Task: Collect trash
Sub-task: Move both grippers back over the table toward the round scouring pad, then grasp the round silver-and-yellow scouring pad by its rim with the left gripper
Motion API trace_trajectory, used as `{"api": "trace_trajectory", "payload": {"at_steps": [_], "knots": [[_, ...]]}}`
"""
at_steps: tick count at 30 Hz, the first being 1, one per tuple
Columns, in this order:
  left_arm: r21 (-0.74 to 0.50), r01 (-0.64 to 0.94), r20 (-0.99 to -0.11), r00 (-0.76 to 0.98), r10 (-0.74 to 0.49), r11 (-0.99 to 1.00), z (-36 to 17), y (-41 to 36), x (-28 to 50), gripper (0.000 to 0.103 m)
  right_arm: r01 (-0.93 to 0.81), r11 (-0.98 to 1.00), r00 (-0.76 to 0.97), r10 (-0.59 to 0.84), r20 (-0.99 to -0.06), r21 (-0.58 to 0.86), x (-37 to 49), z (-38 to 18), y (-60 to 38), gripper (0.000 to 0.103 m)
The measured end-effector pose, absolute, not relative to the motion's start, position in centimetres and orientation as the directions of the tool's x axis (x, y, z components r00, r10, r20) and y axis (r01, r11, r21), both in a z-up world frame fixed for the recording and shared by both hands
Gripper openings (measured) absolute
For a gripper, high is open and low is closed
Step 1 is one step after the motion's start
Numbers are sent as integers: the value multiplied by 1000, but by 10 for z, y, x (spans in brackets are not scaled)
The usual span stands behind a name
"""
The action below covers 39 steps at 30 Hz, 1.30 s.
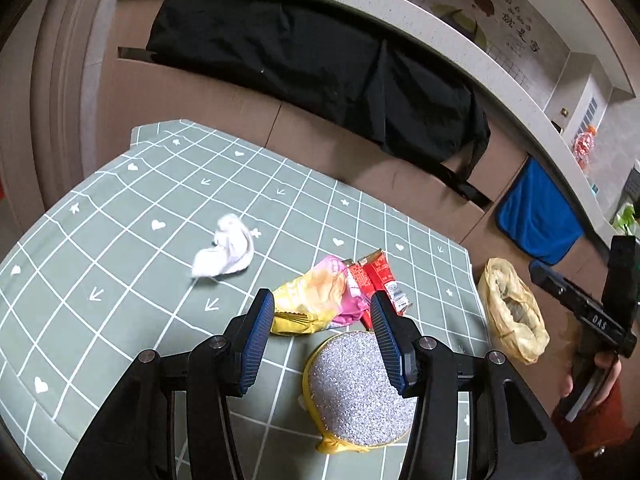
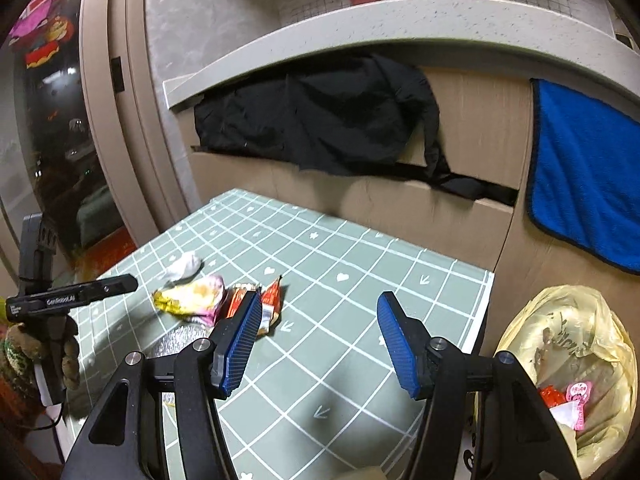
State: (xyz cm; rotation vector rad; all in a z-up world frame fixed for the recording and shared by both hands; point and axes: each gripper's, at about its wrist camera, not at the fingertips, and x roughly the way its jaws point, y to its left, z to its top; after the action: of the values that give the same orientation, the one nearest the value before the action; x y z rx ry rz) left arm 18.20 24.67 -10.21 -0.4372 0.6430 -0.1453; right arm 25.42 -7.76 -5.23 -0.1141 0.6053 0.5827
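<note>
Hovering: left claw [image 1: 322,312] open | right claw [image 2: 316,320] open | wrappers [image 1: 320,300] mid-table, possibly untouched

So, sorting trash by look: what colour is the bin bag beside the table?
Pale yellow, see-through bin bag; clearest in the right wrist view.

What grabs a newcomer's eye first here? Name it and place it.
The bright wrappers piled mid-table, just beyond the left gripper and its open jaws. A white tissue lies apart to their left, and a yellow bag with trash inside sits off the table's right edge.
</note>
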Motion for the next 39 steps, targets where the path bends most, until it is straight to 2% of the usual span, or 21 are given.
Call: {"api": "trace_trajectory", "payload": {"at_steps": [5, 10, 15, 19, 20, 23, 26, 33, 39], "knots": [[-417, -45, -550, 808, -213, 908, -100, 260, 193, 56, -543, 834, 644, 487, -590, 95, 255, -65, -80, 58], [-393, -107, -612, 772, -173, 913, -110, 275, 217, 57, -546, 829, 619, 497, -609, 121, 253, -75, -80, 58], [-443, -30, -623, 729, -283, 896, -120, 260, 214, 57, -559, 819, 590, 501, -634, 127, 249, -88, -79, 58], [-468, 10, -640, 686, -347, 884, -129, 242, 201, 57, -588, 787, 513, 542, -666, 187, 246, -101, -70, 58], [-483, 4, -640, 680, -357, 876, -132, 241, 198, 57, -609, 765, 476, 564, -674, 210, 243, -106, -63, 56], [-528, -14, -635, 671, -384, 849, -138, 242, 191, 57, -673, 688, 360, 625, -693, 270, 234, -117, -38, 31], [-538, -27, -639, 665, -387, 843, -143, 244, 186, 57, -730, 626, 287, 645, -708, 274, 221, -124, -6, 20], [-565, -52, -643, 653, -401, 823, -151, 245, 186, 57, -758, 600, 217, 604, -767, 258, 214, -151, 34, 18], [-595, -61, -633, 650, -420, 801, -157, 250, 189, 57, -745, 610, 213, 603, -769, 272, 217, -157, 25, 15]]}}
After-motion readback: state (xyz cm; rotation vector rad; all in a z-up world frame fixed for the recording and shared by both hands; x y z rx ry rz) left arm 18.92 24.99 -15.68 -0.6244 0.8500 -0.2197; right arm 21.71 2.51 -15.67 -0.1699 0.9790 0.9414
